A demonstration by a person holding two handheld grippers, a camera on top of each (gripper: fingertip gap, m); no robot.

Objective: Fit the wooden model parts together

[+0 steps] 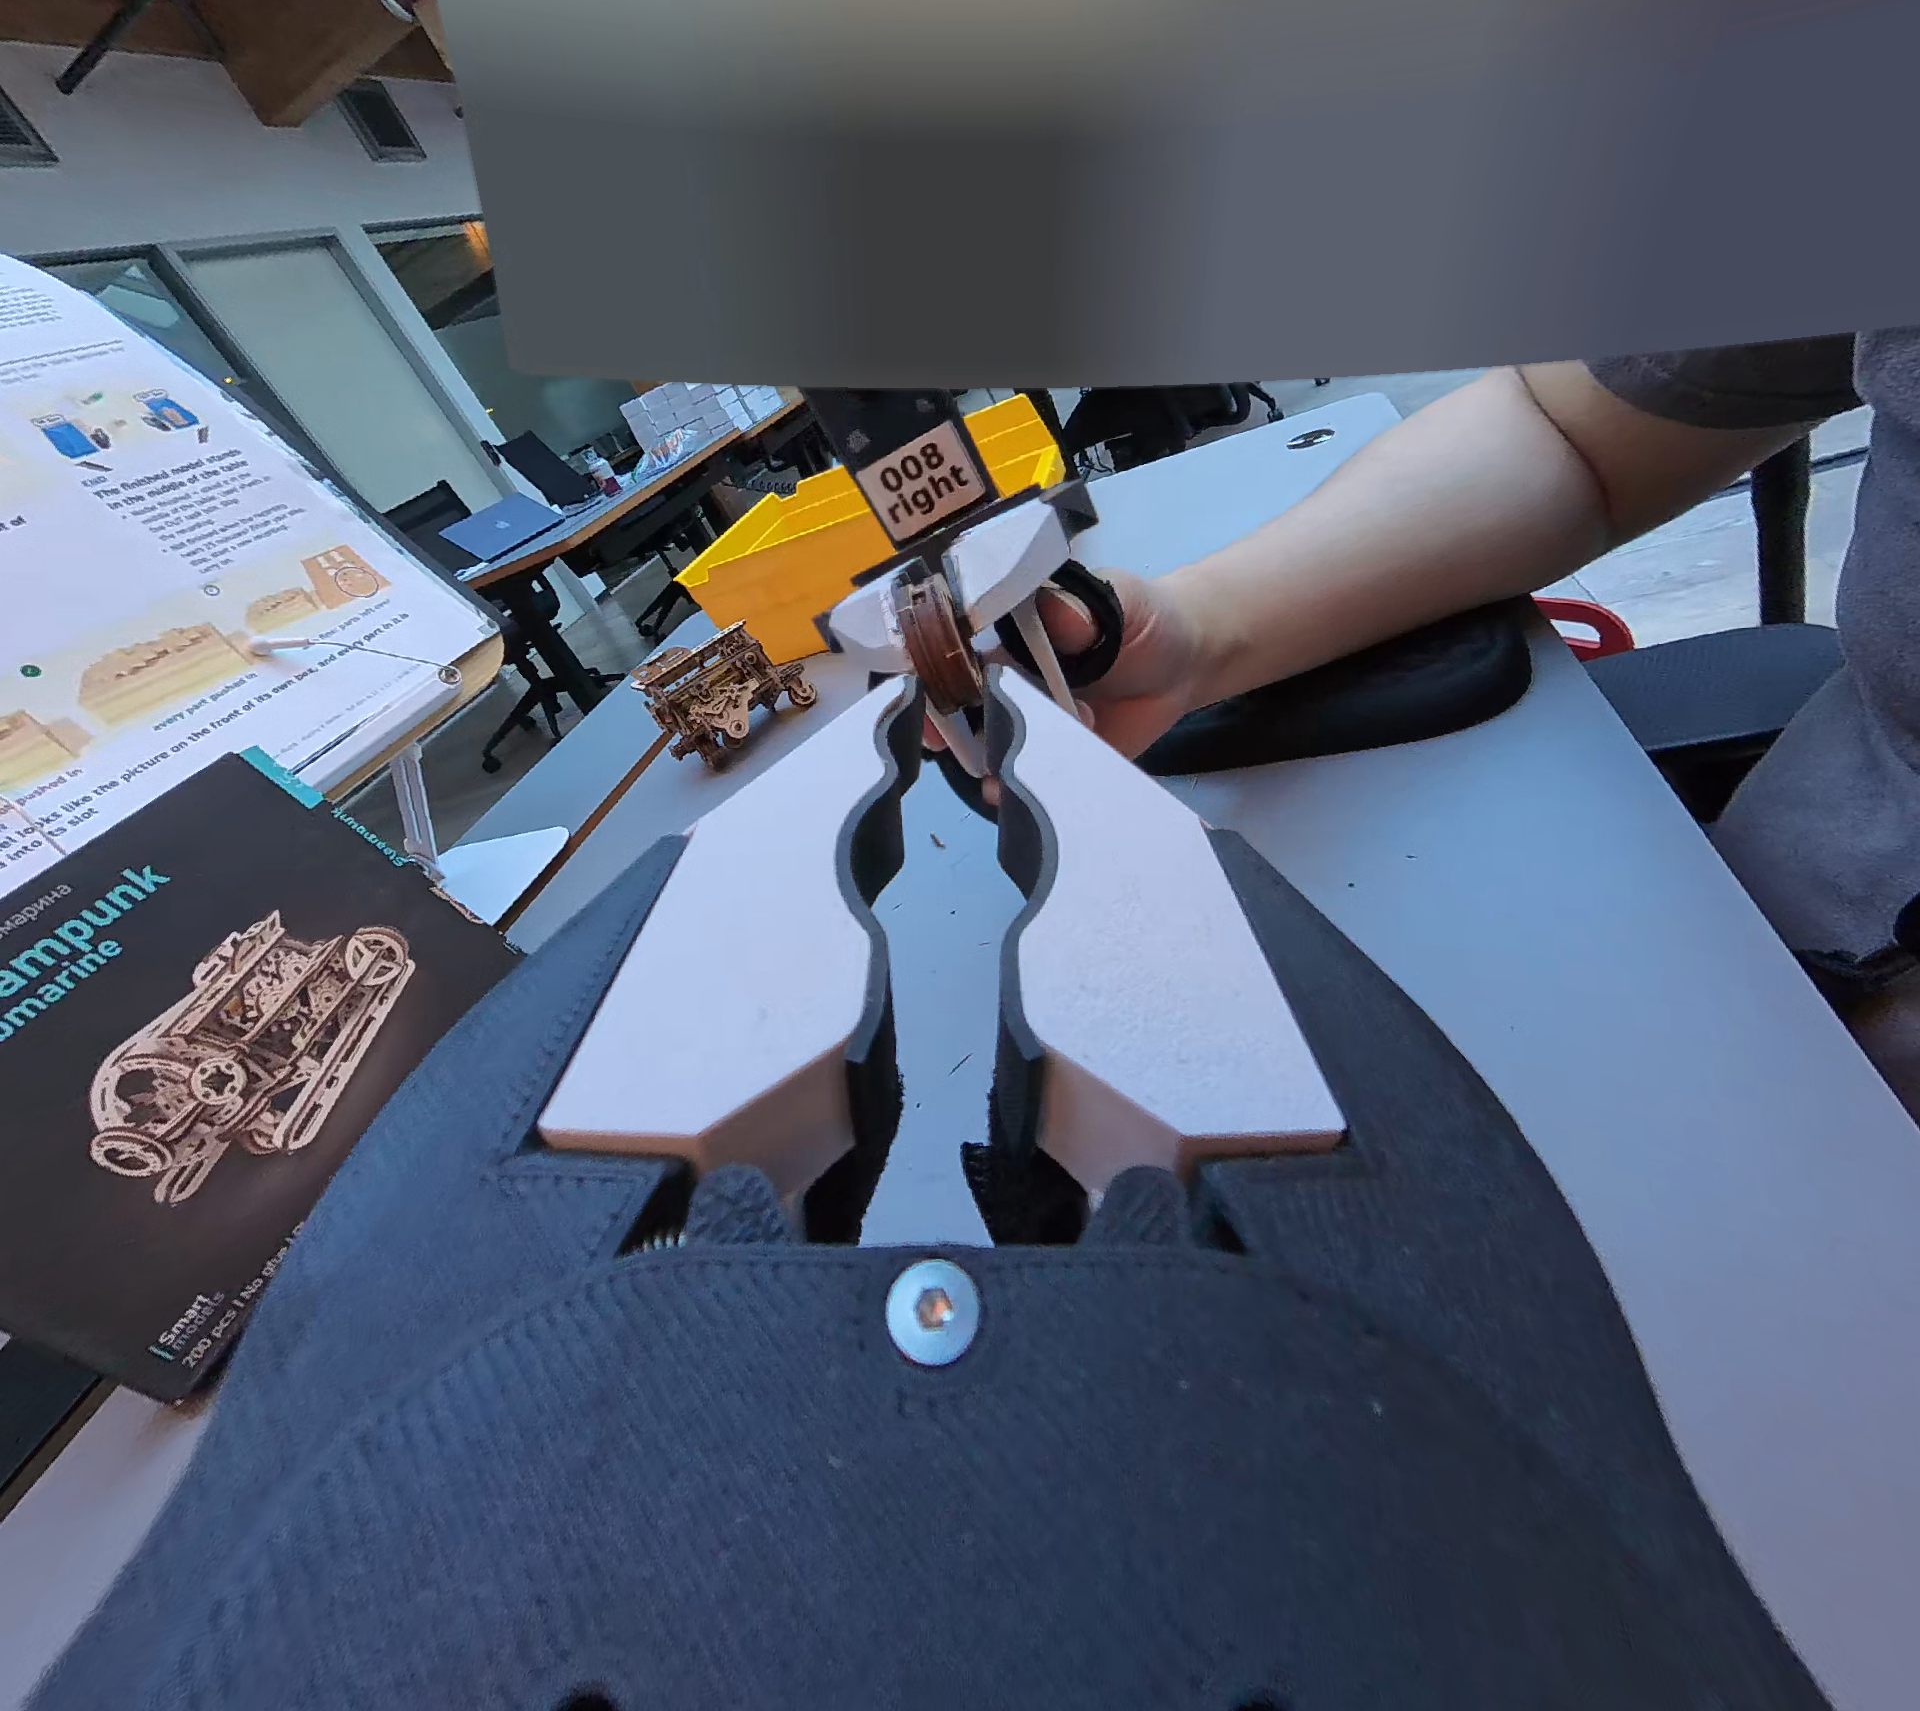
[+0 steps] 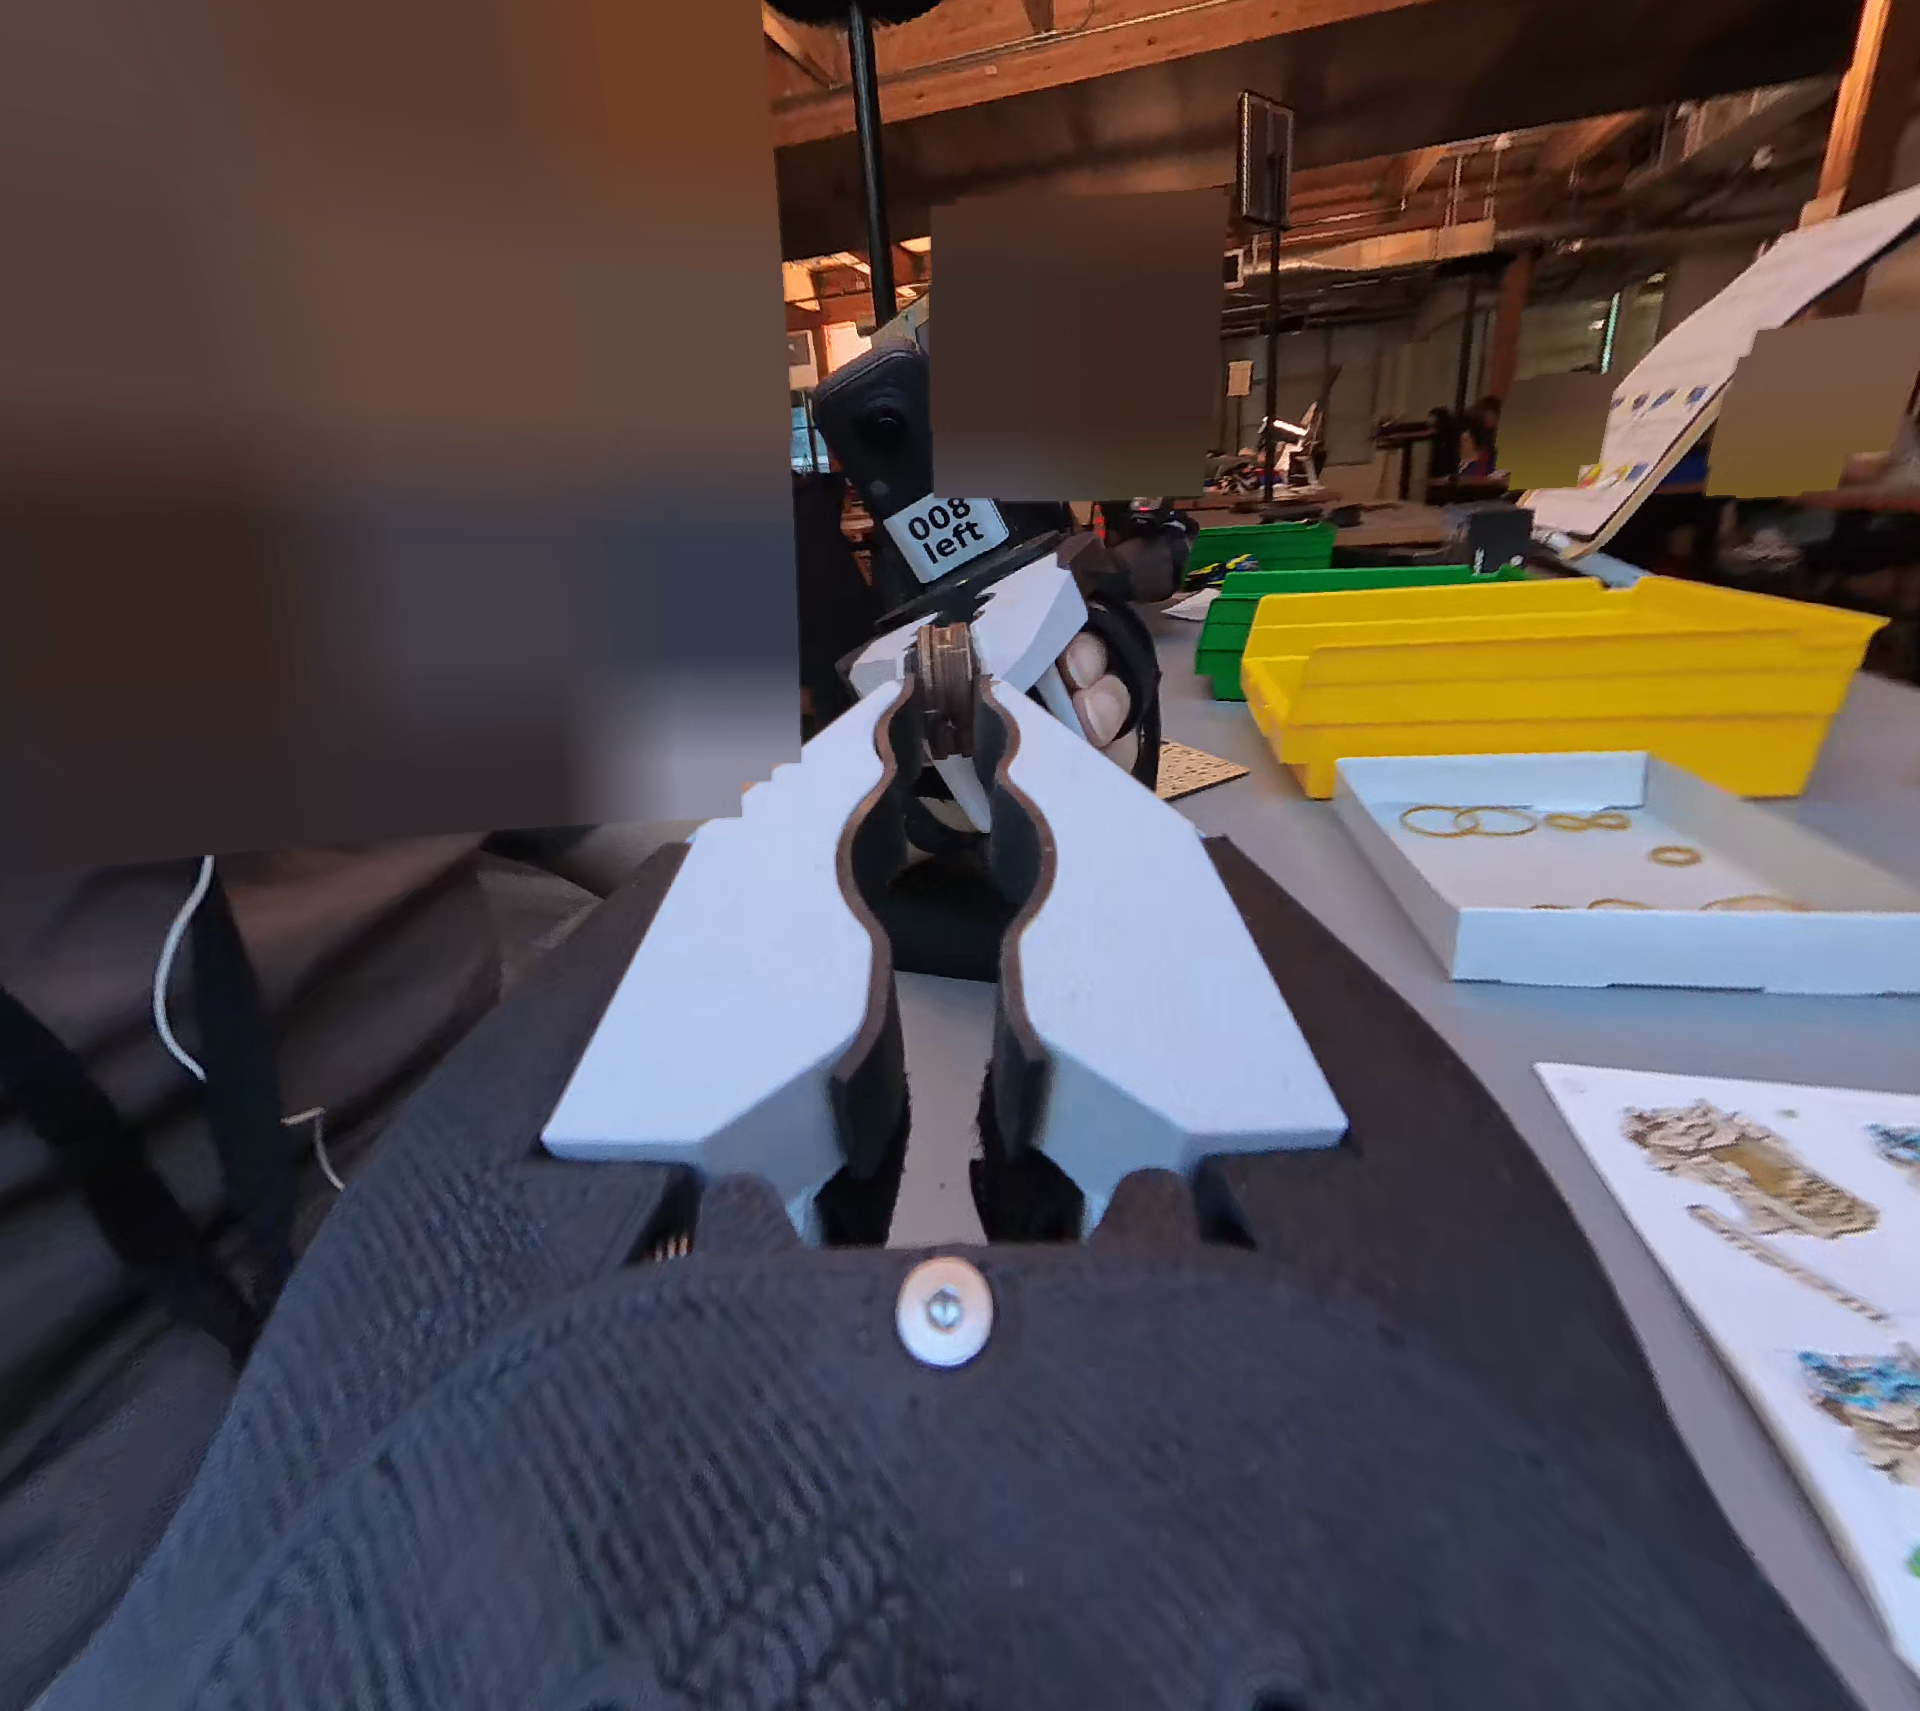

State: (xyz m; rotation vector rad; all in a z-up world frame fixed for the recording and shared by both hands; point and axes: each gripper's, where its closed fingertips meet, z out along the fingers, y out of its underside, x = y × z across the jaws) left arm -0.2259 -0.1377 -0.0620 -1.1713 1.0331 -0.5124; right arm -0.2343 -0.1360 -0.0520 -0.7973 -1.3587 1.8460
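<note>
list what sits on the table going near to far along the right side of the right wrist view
Printed sheet with model pictures → white tray holding rubber bands → yellow bins → green bins

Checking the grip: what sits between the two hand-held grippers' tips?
A small round wooden part, pinched by both the left and right hand-held grippers; both wrist views show it.
</note>
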